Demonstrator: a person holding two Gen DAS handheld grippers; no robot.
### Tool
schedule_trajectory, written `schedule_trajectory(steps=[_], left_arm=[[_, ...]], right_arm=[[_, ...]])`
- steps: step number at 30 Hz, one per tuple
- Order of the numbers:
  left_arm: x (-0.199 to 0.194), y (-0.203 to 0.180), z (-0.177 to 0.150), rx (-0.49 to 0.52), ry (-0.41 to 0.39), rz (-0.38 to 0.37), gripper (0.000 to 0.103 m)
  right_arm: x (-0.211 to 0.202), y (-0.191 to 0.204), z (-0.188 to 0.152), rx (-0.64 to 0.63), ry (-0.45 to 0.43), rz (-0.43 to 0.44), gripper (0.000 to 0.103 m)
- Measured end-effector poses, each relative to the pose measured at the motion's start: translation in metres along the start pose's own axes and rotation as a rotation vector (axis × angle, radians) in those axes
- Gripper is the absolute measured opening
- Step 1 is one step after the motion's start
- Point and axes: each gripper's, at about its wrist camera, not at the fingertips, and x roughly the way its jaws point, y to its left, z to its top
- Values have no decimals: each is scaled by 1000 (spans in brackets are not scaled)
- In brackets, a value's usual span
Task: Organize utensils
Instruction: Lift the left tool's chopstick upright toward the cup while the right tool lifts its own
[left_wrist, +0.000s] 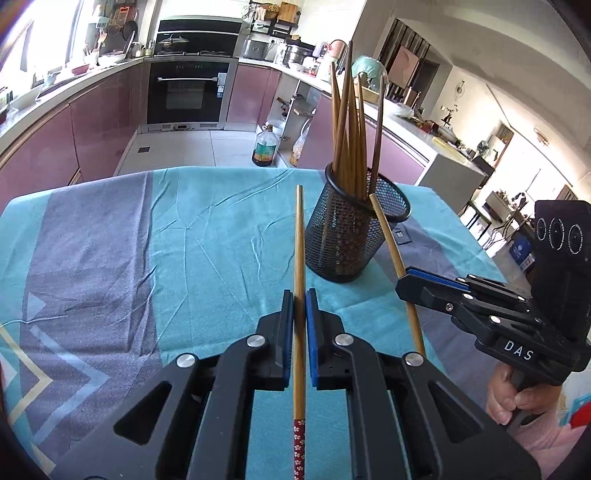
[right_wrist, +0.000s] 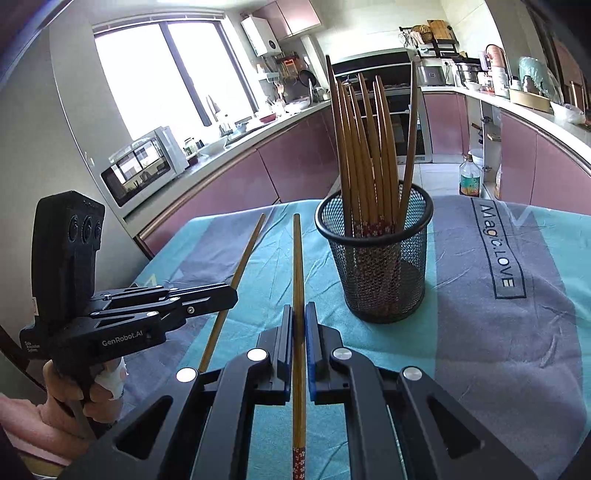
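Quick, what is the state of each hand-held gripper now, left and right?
Left hand-held gripper: closed on a chopstick.
Right hand-held gripper: closed on another chopstick.

My left wrist camera sits just behind its gripper, angled down across the teal and grey tablecloth, facing the oven wall at twelve o'clock. My right wrist camera does likewise, facing the window counter. Both share the black wire-mesh cup, near, at one o'clock.
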Motion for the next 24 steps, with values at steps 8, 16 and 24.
schedule_trajectory(steps=[8, 16, 24], left_arm=[[-18, -9, 2, 6, -38, -24, 7], [-31, -20, 4, 24, -73, -36, 7], [-41, -26, 8, 38, -102, -45, 7]], right_arm=[[-13, 4, 5, -11, -45, 2, 5], [-20, 5, 5, -19, -73, -1, 5], [-27, 6, 7, -23, -101, -1, 5]])
